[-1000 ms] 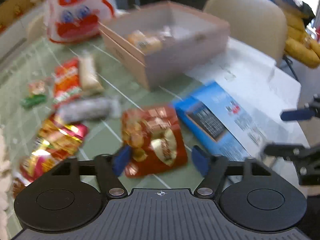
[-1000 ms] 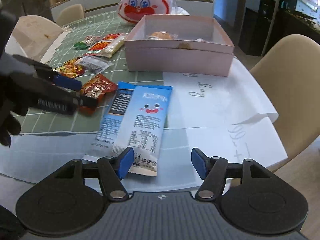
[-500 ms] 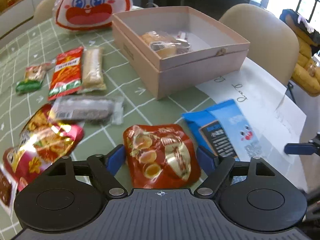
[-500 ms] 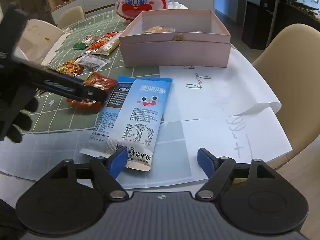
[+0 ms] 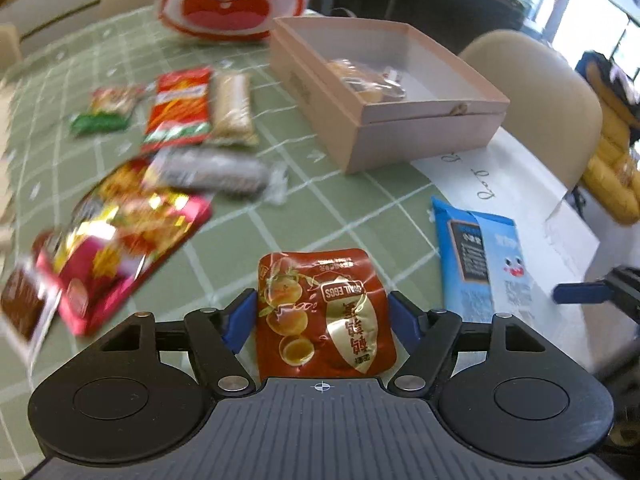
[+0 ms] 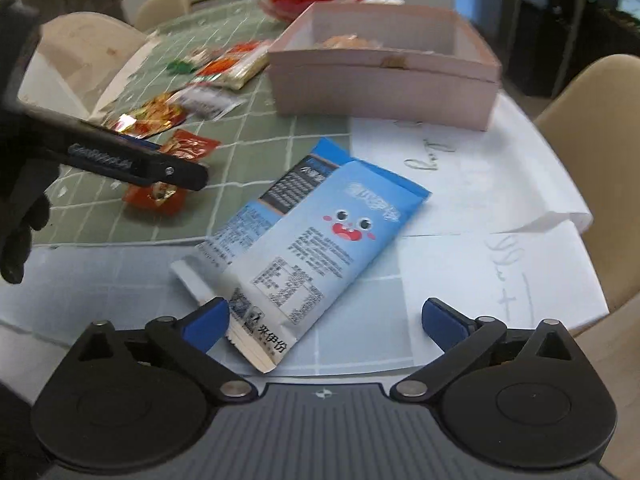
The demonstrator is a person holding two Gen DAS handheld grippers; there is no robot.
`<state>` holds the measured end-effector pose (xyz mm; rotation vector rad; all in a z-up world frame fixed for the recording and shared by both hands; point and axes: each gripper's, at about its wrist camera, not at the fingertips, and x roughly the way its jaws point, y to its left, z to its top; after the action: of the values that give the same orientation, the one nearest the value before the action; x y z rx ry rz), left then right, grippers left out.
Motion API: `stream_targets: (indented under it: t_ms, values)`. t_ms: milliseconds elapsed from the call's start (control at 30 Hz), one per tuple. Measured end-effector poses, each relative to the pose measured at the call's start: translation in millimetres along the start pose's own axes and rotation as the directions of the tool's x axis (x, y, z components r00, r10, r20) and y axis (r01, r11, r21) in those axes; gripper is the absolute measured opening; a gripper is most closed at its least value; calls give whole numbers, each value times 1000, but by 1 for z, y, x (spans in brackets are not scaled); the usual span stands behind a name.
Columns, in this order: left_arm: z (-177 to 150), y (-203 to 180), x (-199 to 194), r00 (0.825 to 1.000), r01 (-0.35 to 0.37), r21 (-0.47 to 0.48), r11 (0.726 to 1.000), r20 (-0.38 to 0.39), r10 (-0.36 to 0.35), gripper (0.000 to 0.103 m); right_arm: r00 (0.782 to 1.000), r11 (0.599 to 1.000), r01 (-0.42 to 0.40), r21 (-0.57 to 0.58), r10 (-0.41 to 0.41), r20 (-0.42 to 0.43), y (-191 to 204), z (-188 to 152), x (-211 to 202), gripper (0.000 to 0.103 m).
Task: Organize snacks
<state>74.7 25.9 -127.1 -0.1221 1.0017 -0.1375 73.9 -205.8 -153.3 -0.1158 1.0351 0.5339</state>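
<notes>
Left gripper (image 5: 322, 316), advanced since the previous frames, now straddles the glossy red quail-egg pouch (image 5: 322, 312) unclamped; right gripper (image 6: 324, 320) likewise spread, so grasping is imminent.

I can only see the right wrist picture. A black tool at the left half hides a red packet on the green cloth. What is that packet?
Observer: The left wrist view shows the red packet whole; its label reads QUAIL EGGS.
Operator: Is the tool holding it?
Observer: Not visibly. The left gripper has its jaws open on either side of it, and it lies flat on the green cloth.
Operator: Anything outside my picture?
Observer: A yellow padded bundle at the far right edge.
</notes>
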Motion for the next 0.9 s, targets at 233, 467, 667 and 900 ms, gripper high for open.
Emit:
stream_targets:
  t_ms: [233, 467, 667, 900]
  values:
    - [-30, 9, -32, 999, -44, -77, 996, -6, 44, 76, 999, 980, 22, 200, -27, 20, 7, 28, -1, 91]
    - [-38, 15, -49, 999, -39, -121, 992, 3, 39, 76, 993, 987, 117, 114, -113, -37, 43, 53, 42, 94]
    - [-41, 11, -56, 1000, -8, -131, 991, 19, 11, 76, 980, 965, 197, -173, -189, 61, 80, 41, 46, 93]
    - [-40, 3, -58, 1000, 19, -116, 993, 20, -17, 76, 986, 979, 167, -117, -163, 41, 59, 41, 42, 93]
